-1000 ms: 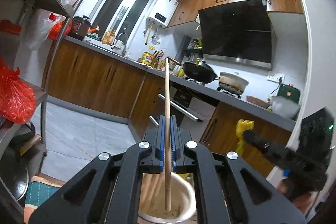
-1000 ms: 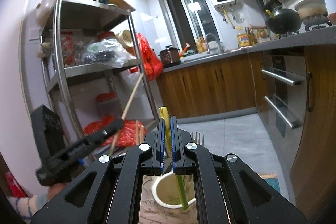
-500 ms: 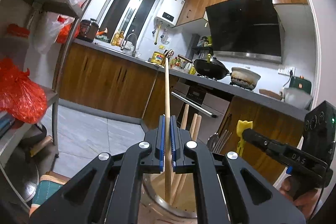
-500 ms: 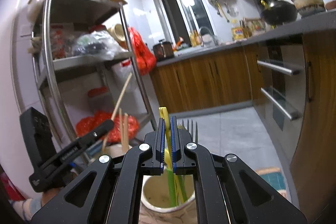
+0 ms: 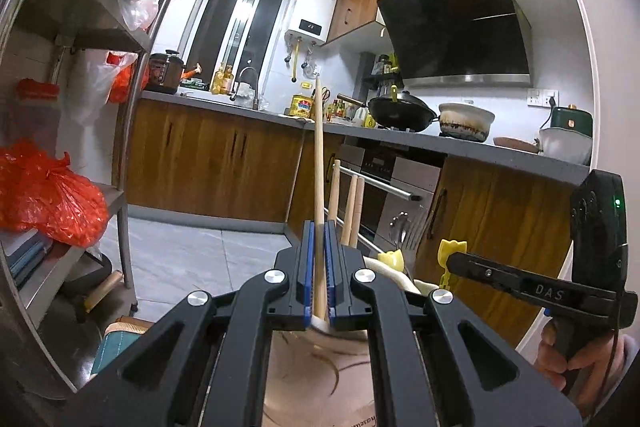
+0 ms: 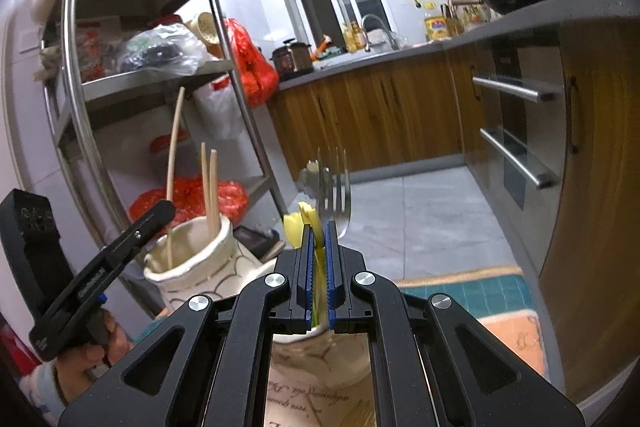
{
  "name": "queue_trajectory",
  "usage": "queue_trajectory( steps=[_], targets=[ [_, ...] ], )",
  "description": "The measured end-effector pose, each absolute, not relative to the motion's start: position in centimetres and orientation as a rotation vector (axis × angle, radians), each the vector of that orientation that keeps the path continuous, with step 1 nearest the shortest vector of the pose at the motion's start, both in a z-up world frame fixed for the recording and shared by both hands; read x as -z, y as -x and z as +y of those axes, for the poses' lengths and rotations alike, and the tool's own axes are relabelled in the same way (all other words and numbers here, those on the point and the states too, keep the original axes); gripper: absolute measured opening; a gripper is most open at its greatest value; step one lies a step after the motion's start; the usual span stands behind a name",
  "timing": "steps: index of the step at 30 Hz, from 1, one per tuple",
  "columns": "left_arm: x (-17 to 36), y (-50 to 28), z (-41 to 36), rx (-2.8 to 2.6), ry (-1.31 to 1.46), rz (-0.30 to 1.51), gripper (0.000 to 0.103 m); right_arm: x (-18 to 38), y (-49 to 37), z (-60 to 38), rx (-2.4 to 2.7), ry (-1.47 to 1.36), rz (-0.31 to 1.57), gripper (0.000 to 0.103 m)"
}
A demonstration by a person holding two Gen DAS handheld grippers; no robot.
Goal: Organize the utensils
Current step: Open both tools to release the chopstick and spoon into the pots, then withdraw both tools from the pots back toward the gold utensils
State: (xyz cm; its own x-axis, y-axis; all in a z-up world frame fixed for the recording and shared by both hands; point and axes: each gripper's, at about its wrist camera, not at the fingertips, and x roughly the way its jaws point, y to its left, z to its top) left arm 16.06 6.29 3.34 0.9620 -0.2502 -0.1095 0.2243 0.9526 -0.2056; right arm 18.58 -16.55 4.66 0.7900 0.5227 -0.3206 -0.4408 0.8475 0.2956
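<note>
My left gripper [image 5: 319, 267] is shut on a long wooden chopstick [image 5: 319, 163] that stands upright with its lower end in a cream ceramic holder [image 6: 192, 259]. Two more chopsticks [image 5: 352, 211] stand in that holder. My right gripper [image 6: 319, 267] is shut on a yellow-handled utensil [image 6: 306, 223] over a second ceramic holder [image 6: 320, 359], where a metal fork [image 6: 334, 187] stands. The right gripper also shows in the left wrist view [image 5: 452, 261], and the left gripper in the right wrist view [image 6: 160, 215].
A steel shelf rack [image 6: 80, 67] with red bags [image 5: 48, 195] stands beside the left holder. Wooden cabinets [image 6: 372, 115] and an oven [image 6: 516, 147] line the kitchen; a wok [image 5: 400, 111] and a pot [image 5: 464, 119] sit on the counter. A rug [image 6: 472, 303] lies on the tiled floor.
Both grippers have come down lower over the holders, carrying the chopstick and the yellow-handled utensil deeper in. Both holders now show from the side, no longer from above.
</note>
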Motion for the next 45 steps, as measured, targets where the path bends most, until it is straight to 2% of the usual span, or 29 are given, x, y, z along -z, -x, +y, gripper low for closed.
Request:
queue_trajectory(
  steps=[10,12,13,14,17,19,21,23,24,25,27,29,31,40,45],
  targets=[
    [-3.3,-15.7,6.0,0.232,0.162,0.135,0.006,-4.3,-18.9,-16.4,-0.503,-0.197,0.422,0.006],
    [-3.3,-15.7,5.9,0.231,0.16,0.135,0.011,-4.2,-19.0,-16.4,-0.498,-0.196,0.427,0.006],
    [-3.4,-15.7,5.9,0.229,0.159,0.131,0.019,-4.2,-19.0,-16.3,-0.498,-0.196,0.428,0.009],
    [-3.4,-15.6,5.9,0.229,0.159,0.127,0.028,-4.2,-19.0,-16.3,-0.498,-0.196,0.429,0.012],
    [-3.5,-15.4,5.8,0.226,0.156,0.115,0.031,-4.2,-18.9,-16.3,-0.494,-0.195,0.425,0.022],
    [-3.5,-15.4,5.7,0.223,0.151,0.115,0.035,-4.3,-18.8,-16.3,-0.492,-0.19,0.42,0.032],
    [-3.5,-15.4,5.7,0.219,0.15,0.112,0.04,-4.4,-18.7,-16.3,-0.488,-0.187,0.413,0.041],
    [-3.6,-15.2,5.8,0.209,0.153,0.102,0.052,-4.6,-18.6,-16.3,-0.487,-0.186,0.403,0.047],
    [-3.6,-15.2,5.9,0.206,0.155,0.099,0.055,-4.7,-18.5,-16.4,-0.485,-0.187,0.398,0.057],
    [-3.7,-15.1,6.0,0.199,0.16,0.096,0.062,-4.8,-18.5,-16.5,-0.484,-0.19,0.392,0.07],
    [-3.8,-15.0,6.2,0.18,0.176,0.091,0.078,-5.0,-18.2,-16.7,-0.486,-0.204,0.379,0.085],
    [-4.3,-14.6,6.4,0.151,0.193,0.076,0.098,-5.7,-17.7,-17.1,-0.491,-0.222,0.353,0.093],
    [-4.9,-14.1,6.4,0.127,0.192,0.061,0.098,-6.2,-17.2,-17.4,-0.488,-0.228,0.324,0.098],
    [-7.5,-11.5,5.8,0.094,0.171,0.132,0.098,-8.9,-13.9,-18.2,-0.44,-0.184,0.257,0.098],
    [-8.2,-9.2,5.6,0.109,0.204,0.171,0.098,-8.4,-11.4,-18.4,-0.455,-0.157,0.274,0.098]
  ],
)
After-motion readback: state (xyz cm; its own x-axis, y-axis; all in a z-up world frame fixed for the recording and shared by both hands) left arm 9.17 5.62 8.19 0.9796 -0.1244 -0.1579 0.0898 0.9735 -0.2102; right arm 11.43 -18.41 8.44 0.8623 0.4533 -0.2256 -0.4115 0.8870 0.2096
